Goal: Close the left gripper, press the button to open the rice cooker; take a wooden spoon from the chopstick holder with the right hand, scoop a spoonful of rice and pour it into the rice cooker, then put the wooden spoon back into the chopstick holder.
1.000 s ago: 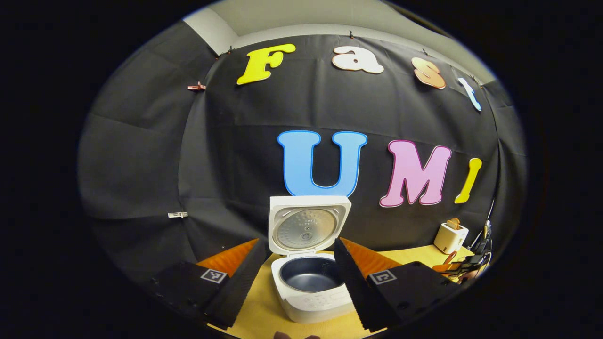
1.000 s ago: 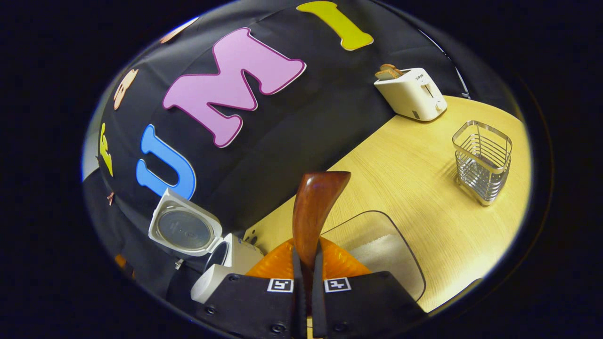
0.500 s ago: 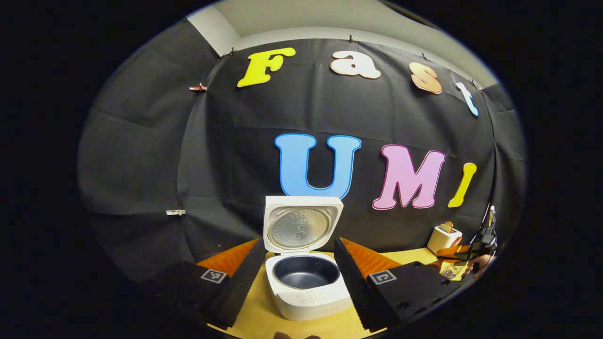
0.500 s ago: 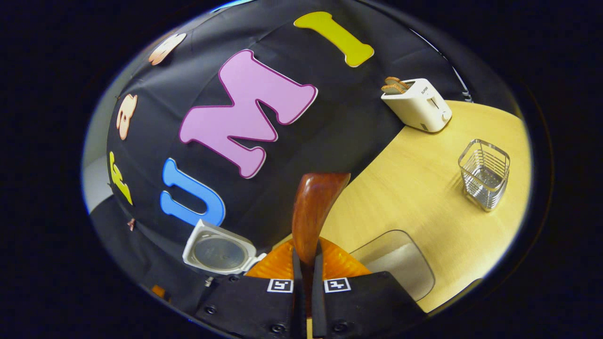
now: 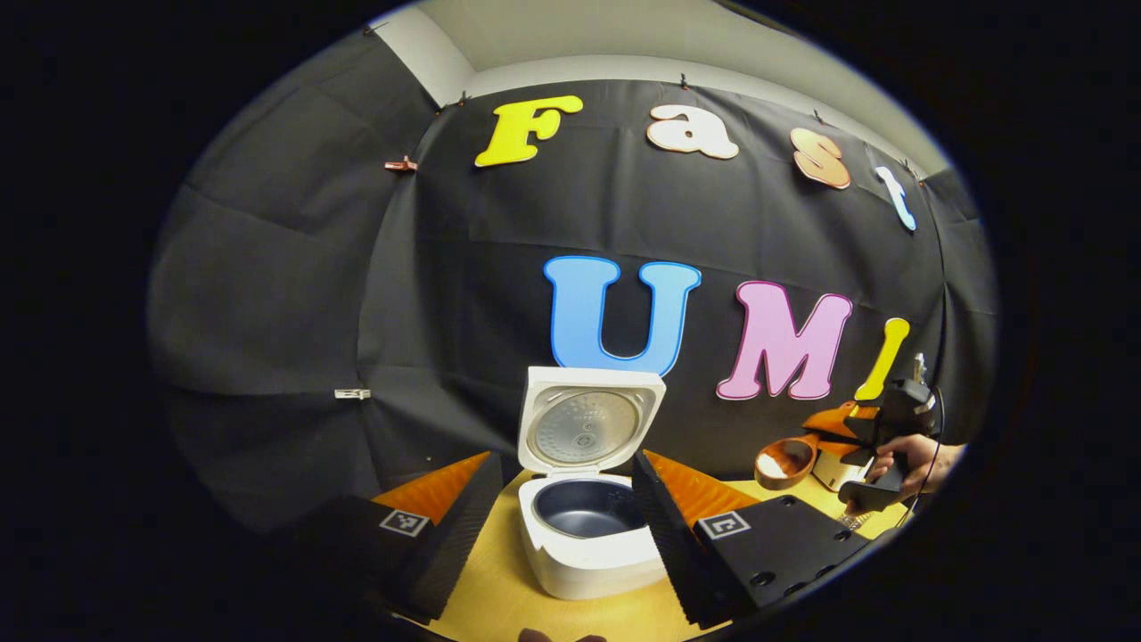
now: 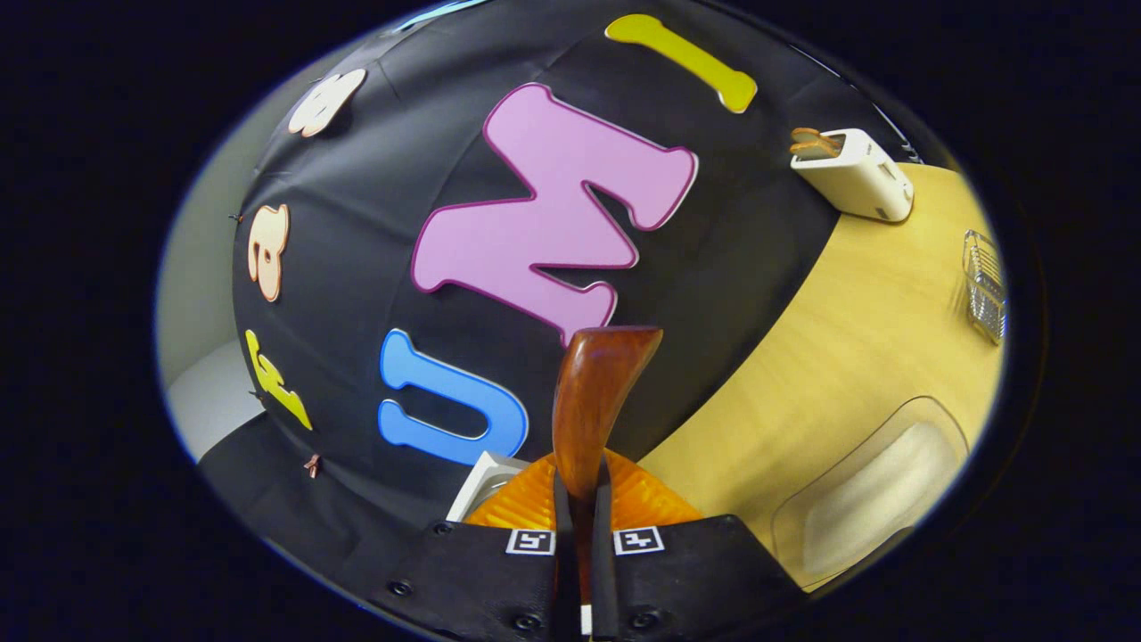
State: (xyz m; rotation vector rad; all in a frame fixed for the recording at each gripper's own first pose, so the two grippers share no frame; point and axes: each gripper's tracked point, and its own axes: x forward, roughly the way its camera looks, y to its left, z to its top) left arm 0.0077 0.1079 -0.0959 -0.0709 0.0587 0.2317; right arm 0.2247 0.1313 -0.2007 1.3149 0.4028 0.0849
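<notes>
Wooden spoon (image 6: 593, 392) looks stiff and light; right gripper (image 6: 578, 499) clamps its handle, bowl of rice (image 5: 783, 461) held up right of the open rice cooker (image 5: 588, 526). Left gripper (image 5: 562, 526) spread wide, empty.

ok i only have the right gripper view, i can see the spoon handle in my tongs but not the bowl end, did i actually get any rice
Observer: Yes. In the left gripper view, the bowl of the wooden spoon carries a small heap of white rice.
Operator: and the cooker, i only get a white corner of it, is it open
Observer: It is. The lid of the rice cooker stands upright, leaving the dark inner pot uncovered, off to the left of the spoon in that view.
</notes>
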